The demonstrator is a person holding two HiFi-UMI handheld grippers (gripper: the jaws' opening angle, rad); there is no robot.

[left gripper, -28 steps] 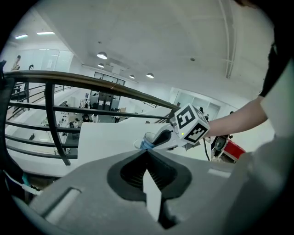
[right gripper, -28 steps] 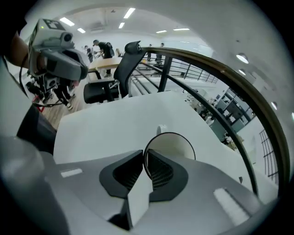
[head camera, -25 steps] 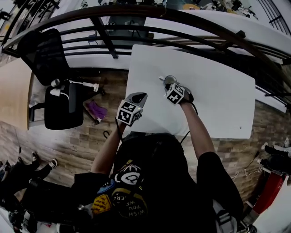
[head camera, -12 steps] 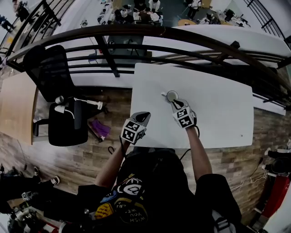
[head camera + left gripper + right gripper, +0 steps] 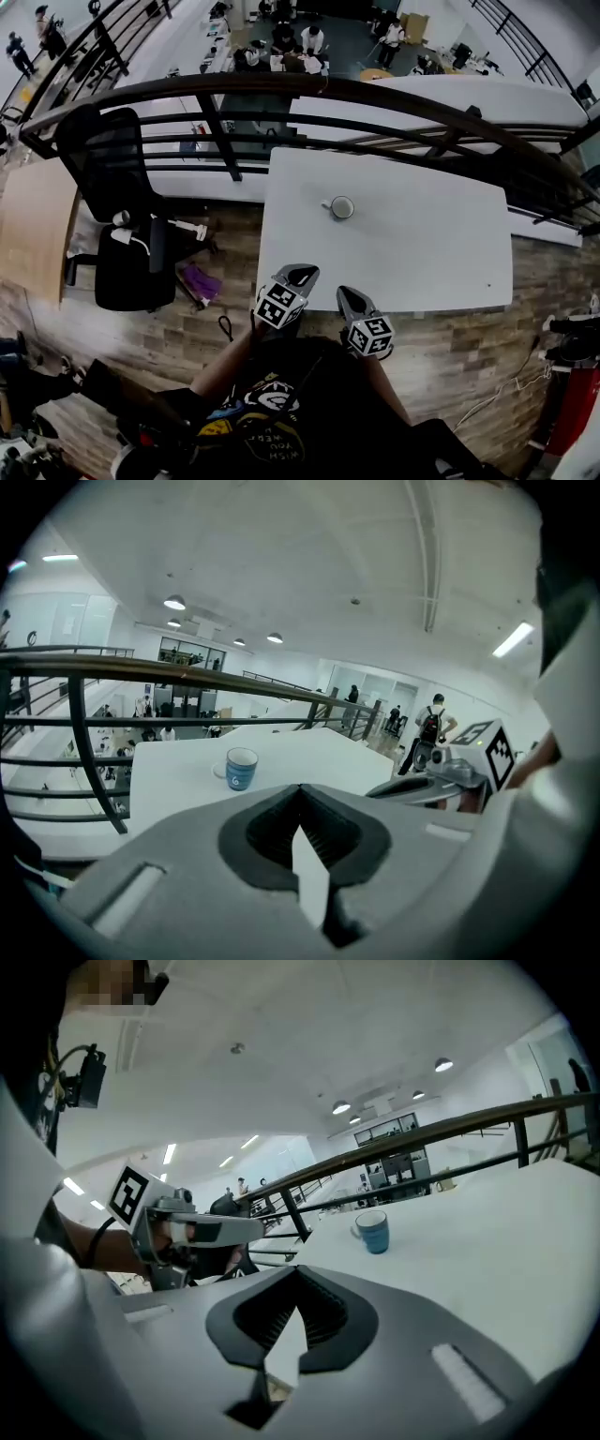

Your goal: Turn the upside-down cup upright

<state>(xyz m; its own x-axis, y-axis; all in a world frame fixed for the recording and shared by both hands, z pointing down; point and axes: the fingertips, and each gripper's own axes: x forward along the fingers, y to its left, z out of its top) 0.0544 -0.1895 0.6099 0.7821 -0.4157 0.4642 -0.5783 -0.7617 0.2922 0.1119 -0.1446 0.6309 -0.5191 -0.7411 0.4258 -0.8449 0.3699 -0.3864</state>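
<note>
A blue cup (image 5: 340,207) with a white inside stands upright, mouth up, on the white table (image 5: 431,253), handle toward the left. It also shows far ahead in the left gripper view as the cup (image 5: 241,768) and in the right gripper view as the cup (image 5: 373,1232). Both grippers hover at the table's near edge, well short of it. My left gripper (image 5: 302,274) is shut and empty. My right gripper (image 5: 345,295) is shut too, with nothing between its jaws. Each sees the other: the right gripper (image 5: 441,775) and the left gripper (image 5: 202,1230).
A dark curved railing (image 5: 375,94) runs behind the table's far edge. A black office chair (image 5: 117,178) stands on the wooden floor to the left, with a purple object (image 5: 199,279) near it. Cables lie on the floor at the right.
My right gripper has let go of the cup, drawn back to the table's near edge and shut. My left gripper has also pulled back a little. The cup stands alone.
</note>
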